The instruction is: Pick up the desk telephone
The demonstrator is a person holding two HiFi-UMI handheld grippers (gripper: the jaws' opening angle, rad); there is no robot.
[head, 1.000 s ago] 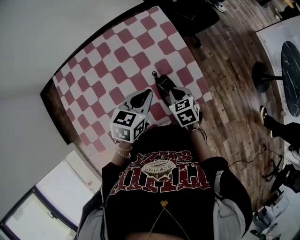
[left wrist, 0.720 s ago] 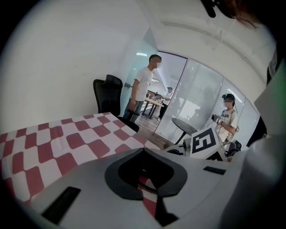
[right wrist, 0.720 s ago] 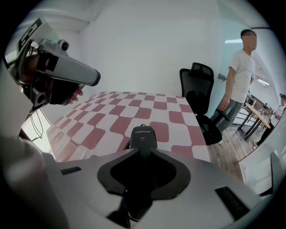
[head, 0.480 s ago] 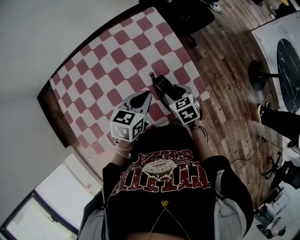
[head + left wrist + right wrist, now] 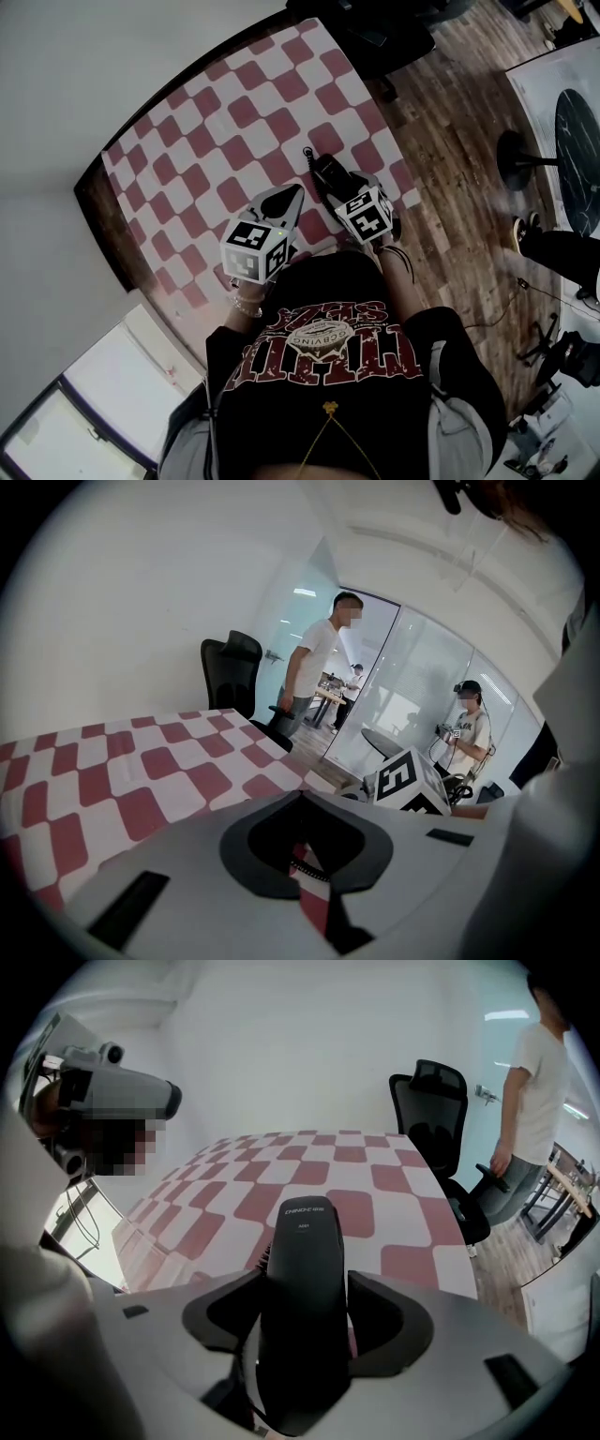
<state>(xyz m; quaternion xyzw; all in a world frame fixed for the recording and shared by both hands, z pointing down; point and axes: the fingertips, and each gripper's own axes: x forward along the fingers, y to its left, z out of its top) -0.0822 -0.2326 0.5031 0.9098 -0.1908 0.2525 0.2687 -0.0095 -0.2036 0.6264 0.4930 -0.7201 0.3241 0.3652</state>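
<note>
Closing on the telephone [image 5: 304, 1241] looks to be the step in hand. Left of the telephone, the left gripper [image 5: 292, 192] hangs over the checked table [image 5: 197, 141] with its jaws together and nothing between them. It has no part in this grasp and is best kept clear.

The telephone, a long black handset, lies on the table close to its right-hand edge. The right gripper [image 5: 345, 190] is over the telephone's near half, pointing steeply down. Its jaws have just been opening and stand wide, one on each side of the telephone. A gap shows on both sides, so nothing is gripped yet.

To do it well, I would lower until the pads sit level with the telephone's sides and keep it centred so both pads meet it together. Then close squarely across its narrow width and lift straight up. The smooth rounded shell could slip or twist if caught off-centre. Something thin and dark sticks out at its far end. I cannot tell whether it is a cord, but a cord would drag.

Beyond the telephone stands a black office chair [image 5: 441, 1101], well apart from it. Right of the telephone the table ends and the wooden floor [image 5: 450, 187] begins, where a person in a white shirt [image 5: 539, 1082] stands near the chair. Nothing beside the telephone blocks the jaws.
</note>
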